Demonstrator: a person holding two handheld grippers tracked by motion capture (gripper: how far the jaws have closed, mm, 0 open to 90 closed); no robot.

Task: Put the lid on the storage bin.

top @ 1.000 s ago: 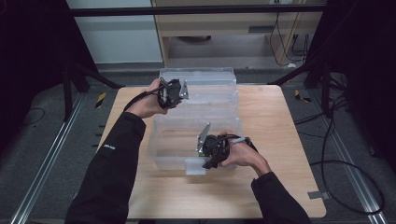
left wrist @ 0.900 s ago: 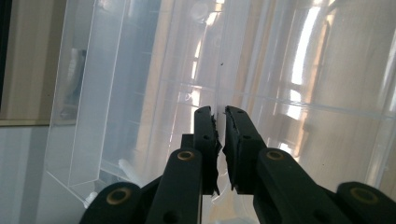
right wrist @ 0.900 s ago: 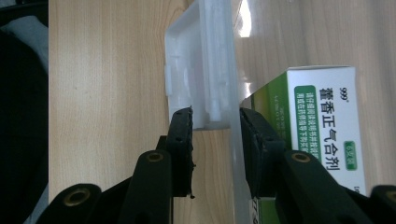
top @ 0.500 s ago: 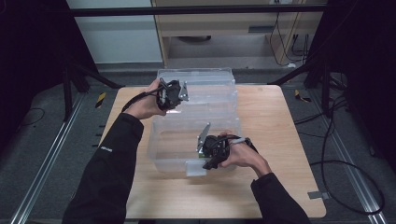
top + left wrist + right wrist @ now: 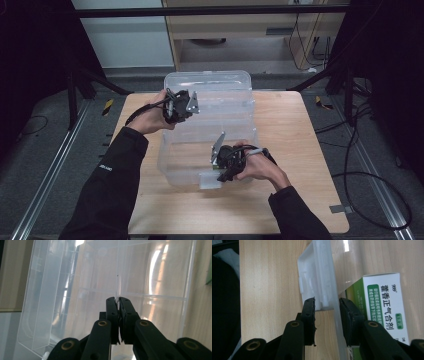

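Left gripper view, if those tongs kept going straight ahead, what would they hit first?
Probably the clear lid of the plastic box: the left tongs are shut on its thin edge, with its clear panel right ahead. Depth through the plastic is unclear.

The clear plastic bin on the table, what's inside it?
Inside the clear bin, the right gripper view shows a white and green medicine box against the wall. Glare and both grippers hide the rest of the bin floor.

Both black sleeves [image 5: 110, 185] bore small white lettering; black grippers carried brass-ringed screws [image 5: 68, 345], grey triangular plates [image 5: 192, 102] and black cables [image 5: 142, 109].
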